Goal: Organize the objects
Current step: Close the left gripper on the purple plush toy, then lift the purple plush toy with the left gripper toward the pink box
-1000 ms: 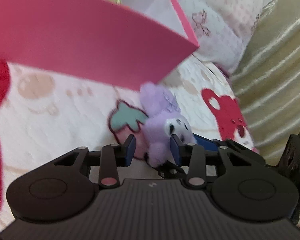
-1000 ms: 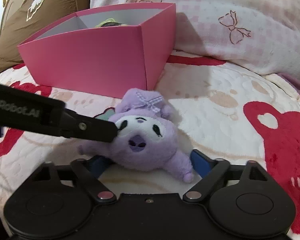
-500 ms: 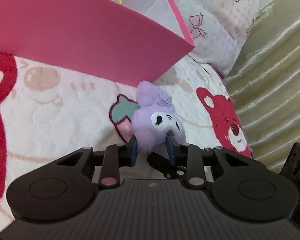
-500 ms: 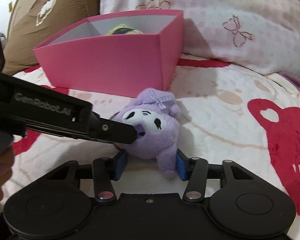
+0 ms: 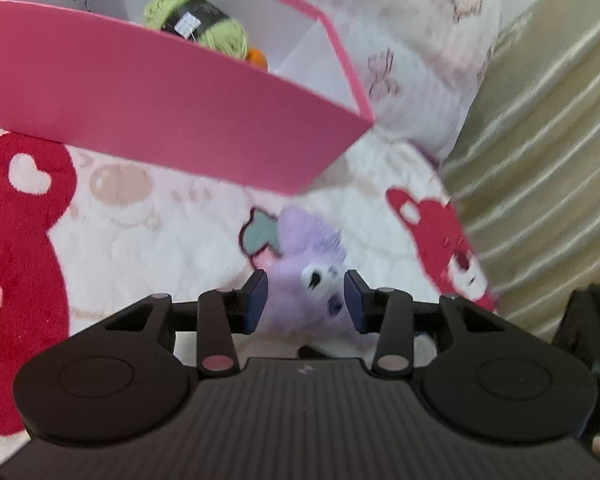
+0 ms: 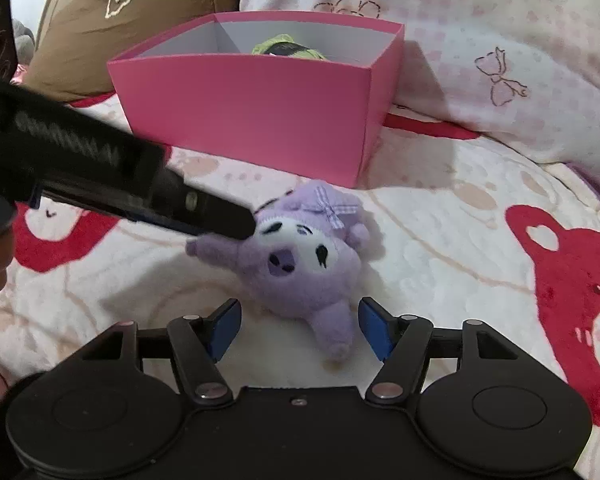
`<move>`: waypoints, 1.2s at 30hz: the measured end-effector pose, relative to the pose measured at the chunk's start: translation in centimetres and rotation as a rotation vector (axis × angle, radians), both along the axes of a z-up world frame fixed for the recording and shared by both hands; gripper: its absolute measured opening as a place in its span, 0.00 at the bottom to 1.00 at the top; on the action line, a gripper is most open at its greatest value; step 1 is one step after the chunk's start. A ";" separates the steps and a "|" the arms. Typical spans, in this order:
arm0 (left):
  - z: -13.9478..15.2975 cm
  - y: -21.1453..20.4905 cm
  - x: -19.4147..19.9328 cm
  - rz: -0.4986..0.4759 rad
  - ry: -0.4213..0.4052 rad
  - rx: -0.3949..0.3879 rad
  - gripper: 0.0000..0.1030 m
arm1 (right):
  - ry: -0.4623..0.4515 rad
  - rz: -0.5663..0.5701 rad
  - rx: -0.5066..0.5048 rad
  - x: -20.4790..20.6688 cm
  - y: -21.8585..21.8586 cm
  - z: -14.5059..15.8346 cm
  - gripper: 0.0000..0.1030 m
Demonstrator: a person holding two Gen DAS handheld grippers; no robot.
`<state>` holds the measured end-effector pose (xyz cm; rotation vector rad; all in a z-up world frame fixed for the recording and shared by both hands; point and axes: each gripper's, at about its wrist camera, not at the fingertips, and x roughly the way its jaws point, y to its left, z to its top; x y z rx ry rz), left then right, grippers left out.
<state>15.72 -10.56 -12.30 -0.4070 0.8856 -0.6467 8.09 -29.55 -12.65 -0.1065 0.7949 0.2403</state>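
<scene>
Bedspread (image 6: pixel 440 240) carries pink box (image 6: pixel 260 120), pillows (image 6: pixel 500 40) behind.

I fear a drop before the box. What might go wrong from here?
Both grippers' jaws have just been opening: the left gripper barely flanks the purple plush, the right gripper stands clear of its leg, so it may slip free. The pink box's near wall could snag it.
</scene>
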 end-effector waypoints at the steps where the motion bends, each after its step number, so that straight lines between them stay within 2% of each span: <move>1: 0.0 -0.1 0.2 -0.005 -0.002 -0.008 0.39 | 0.003 0.003 0.020 0.1 0.0 0.1 0.72; 5: -1.0 -1.5 0.8 -0.023 0.002 0.048 0.35 | 0.020 -0.028 0.079 1.2 0.1 -0.2 0.73; 8: -2.0 -2.1 1.0 0.006 0.018 0.082 0.35 | 0.065 -0.086 0.155 2.1 -0.5 -0.7 0.72; 10: -2.4 -2.0 0.8 0.013 0.005 0.073 0.34 | 0.099 -0.120 0.184 2.7 -0.7 -0.9 0.69; 11: -2.4 -1.9 0.8 0.010 0.003 0.069 0.27 | 0.102 -0.124 0.185 2.8 -0.7 -0.9 0.69; 12: -2.3 -1.8 0.6 0.014 0.002 0.067 0.24 | 0.100 -0.122 0.176 2.9 -0.5 -0.9 0.68; 14: -1.7 -1.6 0.2 0.035 -0.010 0.089 0.23 | 0.088 -0.111 0.143 2.7 0.1 -0.9 0.64; 17: -0.6 -1.8 -0.8 0.007 -0.088 0.138 0.22 | 0.034 -0.063 0.100 1.6 1.3 -0.3 0.59; 21: -1.0 -0.4 0.1 0.015 0.034 0.058 0.23 | -0.008 -0.054 0.043 0.7 2.3 0.0 0.59; 24: -1.0 0.1 0.0 0.008 0.061 0.055 0.23 | 0.005 -0.050 0.061 0.3 2.4 0.2 0.59; 30: 0.5 0.5 -0.8 -0.003 0.118 0.041 0.23 | 0.019 -0.042 0.026 -0.8 3.4 1.5 0.59; 31: 0.8 0.6 -0.9 -0.013 0.130 0.032 0.23 | 0.025 -0.047 0.026 -1.0 3.4 1.9 0.61; 33: 1.4 0.6 -1.2 -0.040 0.153 0.022 0.23 | 0.050 -0.055 0.062 -1.2 3.1 2.6 0.71; 36: 2.5 0.7 -1.9 -0.047 0.149 0.041 0.23 | 0.063 -0.073 0.112 -1.6 2.7 3.8 0.73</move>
